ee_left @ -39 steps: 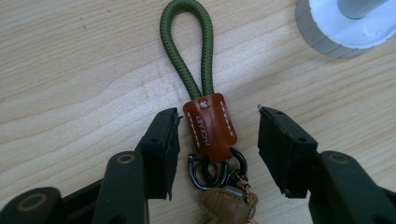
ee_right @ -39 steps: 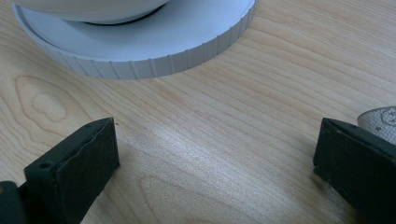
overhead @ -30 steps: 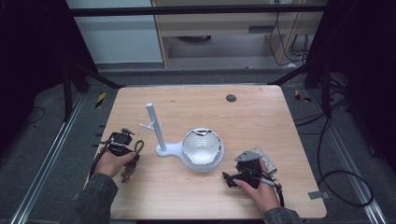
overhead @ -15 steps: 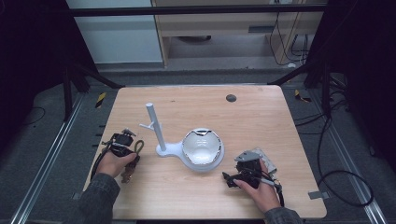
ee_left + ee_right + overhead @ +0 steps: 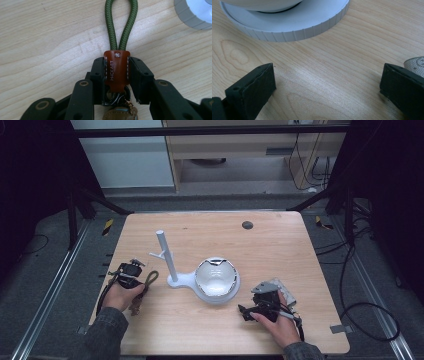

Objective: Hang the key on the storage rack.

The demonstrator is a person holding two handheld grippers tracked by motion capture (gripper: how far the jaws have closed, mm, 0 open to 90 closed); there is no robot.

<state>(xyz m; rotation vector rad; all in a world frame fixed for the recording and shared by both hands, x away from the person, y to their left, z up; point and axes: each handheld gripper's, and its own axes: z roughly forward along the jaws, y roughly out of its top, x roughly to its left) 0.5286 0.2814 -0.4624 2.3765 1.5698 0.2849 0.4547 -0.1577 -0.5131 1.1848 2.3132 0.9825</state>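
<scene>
A keyring strap with a brown leather tab (image 5: pixel 117 71) and a green cord loop (image 5: pixel 121 22) lies on the wooden table (image 5: pixel 280 250) at the left. My left gripper (image 5: pixel 117 68) has just been closing, and its jaws now press on both sides of the leather tab. In the high view the left gripper (image 5: pixel 141 279) sits left of a white stand, with the green loop (image 5: pixel 152 277) pointing towards it. The stand has an upright post (image 5: pixel 166 255) and a round dish (image 5: pixel 216 279). My right gripper (image 5: pixel 245 311) rests at the front right, open (image 5: pixel 327 82), with only bare wood between its jaws.
The white ribbed base (image 5: pixel 287 27) lies just ahead of the right gripper's jaws. A small dark disc (image 5: pixel 247 225) sits near the table's far edge. Black frame posts (image 5: pixel 75 215) stand off the table's back corners.
</scene>
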